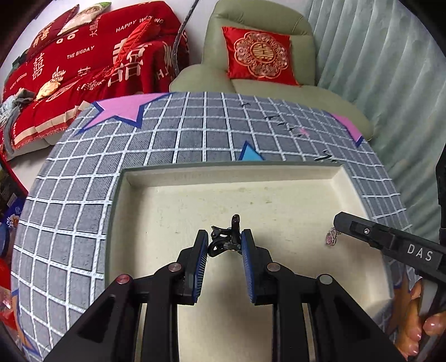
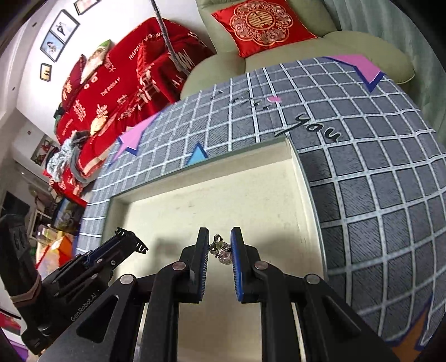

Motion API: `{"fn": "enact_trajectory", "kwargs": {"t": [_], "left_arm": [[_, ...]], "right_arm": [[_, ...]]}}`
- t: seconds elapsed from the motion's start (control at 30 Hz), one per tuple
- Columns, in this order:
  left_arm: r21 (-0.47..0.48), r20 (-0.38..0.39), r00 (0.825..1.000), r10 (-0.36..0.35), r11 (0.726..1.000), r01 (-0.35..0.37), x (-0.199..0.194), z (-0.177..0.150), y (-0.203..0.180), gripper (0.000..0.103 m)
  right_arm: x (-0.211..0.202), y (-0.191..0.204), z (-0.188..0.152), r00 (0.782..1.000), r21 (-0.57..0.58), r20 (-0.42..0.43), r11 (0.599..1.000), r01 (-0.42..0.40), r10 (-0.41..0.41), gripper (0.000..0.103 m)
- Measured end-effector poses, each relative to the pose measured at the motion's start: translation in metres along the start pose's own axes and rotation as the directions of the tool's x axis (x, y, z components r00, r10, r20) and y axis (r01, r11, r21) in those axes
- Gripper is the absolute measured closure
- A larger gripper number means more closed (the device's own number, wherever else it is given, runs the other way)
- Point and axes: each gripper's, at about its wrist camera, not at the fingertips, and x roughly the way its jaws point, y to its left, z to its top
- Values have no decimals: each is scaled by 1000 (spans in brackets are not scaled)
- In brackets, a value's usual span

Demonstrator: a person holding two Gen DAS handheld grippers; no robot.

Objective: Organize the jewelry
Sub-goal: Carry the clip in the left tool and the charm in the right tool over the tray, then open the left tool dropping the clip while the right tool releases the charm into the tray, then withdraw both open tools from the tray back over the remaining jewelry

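Cream lining covered the floor of the shallow tray (image 1: 278, 200), which sat on a grey cloth (image 1: 83, 195) crossed by white grid lines and marked with pink and blue shapes. From the left wrist camera, the left gripper (image 1: 224, 239) hung over the tray with its blue-padded jaws drawn close on a black clip-like ornament (image 1: 225, 236), which sat pinched between the pads, one prong standing up above the fingertips. To the right, the tip of the right gripper (image 1: 338, 222) reached in over the tray, a small pink-stoned piece (image 1: 331, 236) showing at its end. A hand (image 1: 421, 320) showed at the lower right edge. Beyond the cloth stood a pale green armchair (image 1: 251, 16) with a red cushion (image 1: 259, 55), and a red blanket (image 1: 92, 61) lay to the left.

From the right wrist camera, the right gripper (image 2: 219, 245) had its jaws nearly together, clamped on the same small piece (image 2: 221, 250), a bronze-toned fitting above a pale pink stone, above the tray (image 2: 301, 178) near its right wall. The left gripper (image 2: 131, 239) appeared at the lower left, over the tray's left part; what it carried was hidden there.
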Motion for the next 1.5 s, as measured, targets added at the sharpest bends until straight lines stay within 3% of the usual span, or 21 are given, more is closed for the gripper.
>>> {"fn": "enact_trajectory", "kwargs": {"t": [0.43, 0.47, 0.53, 0.6, 0.73, 0.8, 0.83, 0.9, 0.97, 1.1, 1.2, 1.33, 1.5], "left_arm": [[62, 32, 996, 81, 995, -83, 14, -2, -6, 69], [68, 34, 996, 88, 994, -90, 13, -2, -7, 69], [77, 38, 994, 104, 991, -106, 13, -2, -9, 69], [78, 33, 993, 111, 990, -113, 13, -2, -10, 69], [74, 30, 994, 108, 991, -110, 11, -2, -11, 69], [65, 38, 993, 110, 992, -112, 9, -2, -10, 33], [50, 54, 991, 121, 991, -124, 5, -2, -9, 0], [40, 100, 987, 128, 990, -133, -3, -3, -9, 0], [49, 86, 990, 113, 992, -117, -5, -1, -11, 0], [54, 112, 987, 117, 991, -124, -19, -3, -14, 0], [65, 128, 988, 86, 993, -95, -37, -11, -14, 0], [62, 108, 994, 33, 997, -40, -64, -31, -10, 0], [49, 111, 994, 15, 999, -20, -99, -61, -4, 0]], "right_arm": [[22, -11, -2, 999, 13, -28, 1000, 23, -22, 84], [22, -11, -3, 999, 19, -29, 1000, 18, -18, 81], [19, -13, -3, 1000, 30, -20, 1000, 4, -4, 57], [14, -11, -2, 1000, 26, -8, 999, -20, 20, 47], [-2, -4, -1, 999, 16, 32, 1000, -24, 24, 40], [-12, -6, 0, 998, 32, 50, 999, -36, 34, 38], [-17, -7, 0, 998, 39, 59, 999, -38, 36, 37], [-25, -10, 0, 997, 46, 69, 998, -35, 32, 37], [-32, -13, -2, 997, 49, 75, 998, -30, 27, 37], [-42, -18, -8, 997, 66, 76, 997, -26, 21, 22], [-53, -22, -18, 996, 74, 81, 997, -28, 22, 21], [-72, -26, -34, 995, 81, 93, 996, -43, 35, 2], [-103, -25, -56, 992, 54, 128, 998, -28, 21, 0]]}}
